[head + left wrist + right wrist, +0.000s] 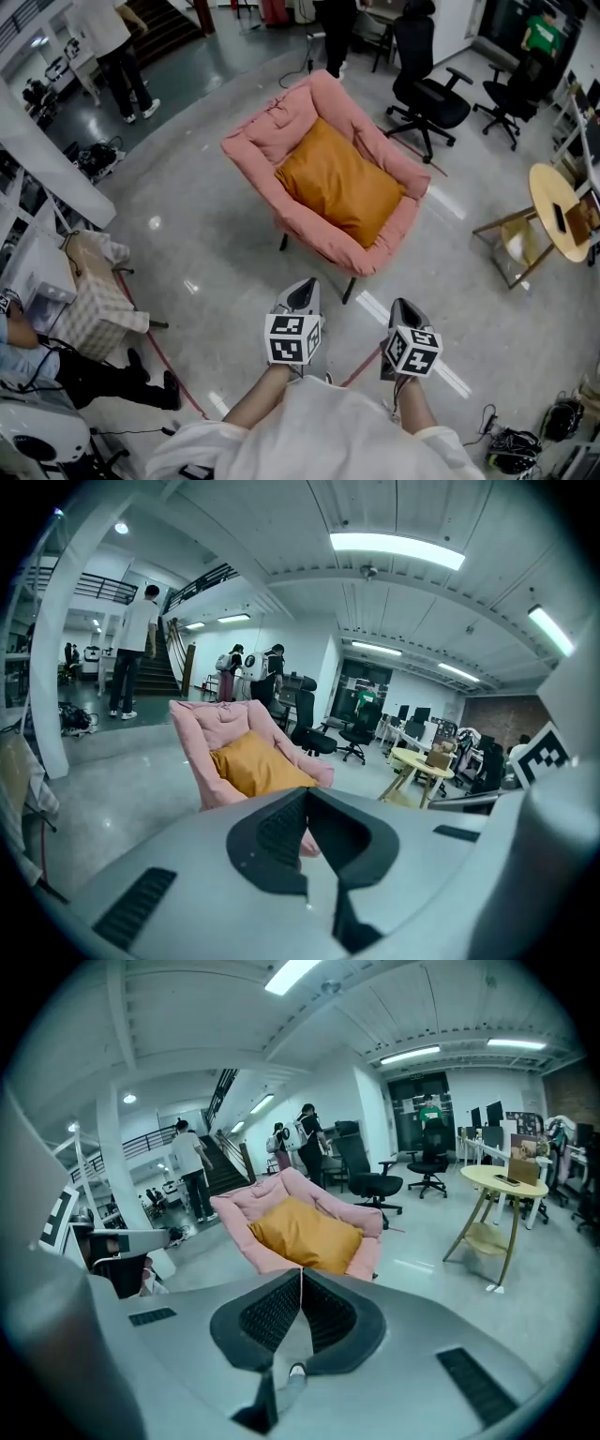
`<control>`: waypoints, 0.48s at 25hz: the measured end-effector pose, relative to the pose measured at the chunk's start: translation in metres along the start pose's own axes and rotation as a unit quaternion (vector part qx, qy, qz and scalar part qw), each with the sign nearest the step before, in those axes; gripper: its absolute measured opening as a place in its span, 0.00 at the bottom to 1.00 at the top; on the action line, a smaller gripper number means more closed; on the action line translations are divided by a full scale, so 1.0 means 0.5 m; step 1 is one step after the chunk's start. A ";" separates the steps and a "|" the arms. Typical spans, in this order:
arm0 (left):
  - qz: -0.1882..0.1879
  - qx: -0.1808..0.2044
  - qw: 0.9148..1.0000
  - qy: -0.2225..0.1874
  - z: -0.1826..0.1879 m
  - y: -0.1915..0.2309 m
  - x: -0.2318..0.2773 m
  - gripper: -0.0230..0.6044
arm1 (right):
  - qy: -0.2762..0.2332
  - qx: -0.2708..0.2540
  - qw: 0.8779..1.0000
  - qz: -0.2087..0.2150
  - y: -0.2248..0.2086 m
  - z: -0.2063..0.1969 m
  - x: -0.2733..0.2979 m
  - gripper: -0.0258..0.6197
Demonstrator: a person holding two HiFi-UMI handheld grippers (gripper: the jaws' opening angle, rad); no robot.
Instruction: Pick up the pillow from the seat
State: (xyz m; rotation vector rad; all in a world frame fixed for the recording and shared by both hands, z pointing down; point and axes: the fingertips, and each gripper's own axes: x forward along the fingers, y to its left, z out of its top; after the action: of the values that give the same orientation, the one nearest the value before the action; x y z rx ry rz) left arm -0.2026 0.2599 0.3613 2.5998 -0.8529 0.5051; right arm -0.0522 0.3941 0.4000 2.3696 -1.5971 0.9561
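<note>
An orange pillow point(339, 183) lies flat on the seat of a pink padded chair point(382, 247) in the middle of the head view. It also shows as the orange pillow point(257, 766) in the left gripper view and the orange pillow point(305, 1234) in the right gripper view. My left gripper point(303, 292) and right gripper point(401, 309) are side by side in front of the chair, short of it and above the floor. Both are shut with nothing between the jaws. The left gripper point(305, 797) and right gripper point(301, 1271) point toward the chair.
Black office chairs point(427, 94) stand behind the pink chair. A round wooden table point(562, 211) is at the right. A cloth-covered stool point(98, 300) and a seated person's legs point(103, 380) are at the left. People point(117, 42) stand far back by stairs. Cables point(511, 445) lie lower right.
</note>
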 end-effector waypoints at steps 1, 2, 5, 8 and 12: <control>0.000 0.001 1.000 0.000 0.005 0.003 0.014 0.05 | 0.001 0.000 1.000 -0.001 -0.005 0.004 0.011 0.09; -0.001 0.003 1.000 0.000 0.011 0.006 0.030 0.05 | 0.002 0.000 1.000 -0.003 -0.011 0.010 0.024 0.09; -0.006 0.008 1.000 -0.004 0.039 0.015 0.087 0.05 | -0.004 0.003 1.000 -0.009 -0.033 0.041 0.064 0.09; -0.010 0.010 1.000 -0.010 0.080 0.034 0.142 0.05 | -0.010 0.002 1.000 -0.014 -0.041 0.085 0.108 0.09; -0.017 0.010 1.000 -0.016 0.137 0.052 0.214 0.05 | -0.014 -0.003 1.000 -0.020 -0.054 0.149 0.167 0.09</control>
State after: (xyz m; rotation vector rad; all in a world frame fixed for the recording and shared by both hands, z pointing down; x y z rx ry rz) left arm -0.1230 0.1579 0.3539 2.6421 -0.8168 0.4658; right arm 0.0232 0.3073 0.3947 2.4113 -1.5548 0.9120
